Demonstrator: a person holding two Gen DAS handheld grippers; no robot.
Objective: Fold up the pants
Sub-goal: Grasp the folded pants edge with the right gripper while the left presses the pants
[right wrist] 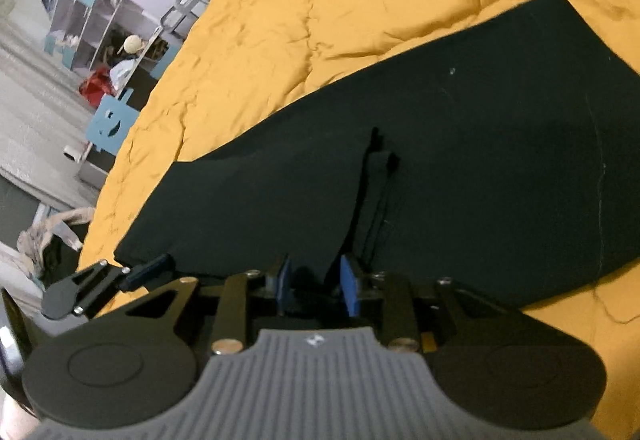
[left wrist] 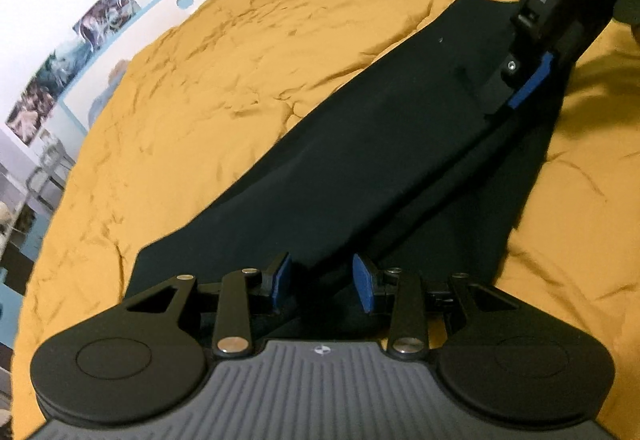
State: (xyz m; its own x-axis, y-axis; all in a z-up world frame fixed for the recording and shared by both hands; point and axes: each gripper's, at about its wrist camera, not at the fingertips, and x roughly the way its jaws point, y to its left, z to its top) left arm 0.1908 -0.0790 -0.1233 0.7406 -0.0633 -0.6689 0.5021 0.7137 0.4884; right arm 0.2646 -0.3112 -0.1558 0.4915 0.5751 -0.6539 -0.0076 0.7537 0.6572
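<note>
Lying flat on a rumpled mustard bedspread (left wrist: 240, 80), the smooth black pants (left wrist: 360, 160) form a long slab. Left claw (left wrist: 322, 280) and right claw (right wrist: 314, 282) gape, holding nothing; "DAS" marks one.

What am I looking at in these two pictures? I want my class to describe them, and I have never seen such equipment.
There is no robot: a person holds a two-finger gripper in each hand, each with a camera looking along its fingers. One picture looks out from the left gripper, the other from the right gripper. The black and grey shapes at the bottom are the tools themselves. Dark pants lie flat on a wrinkled yellow bedcover. Both grippers stand open over the cloth. Neither holds anything.
</note>
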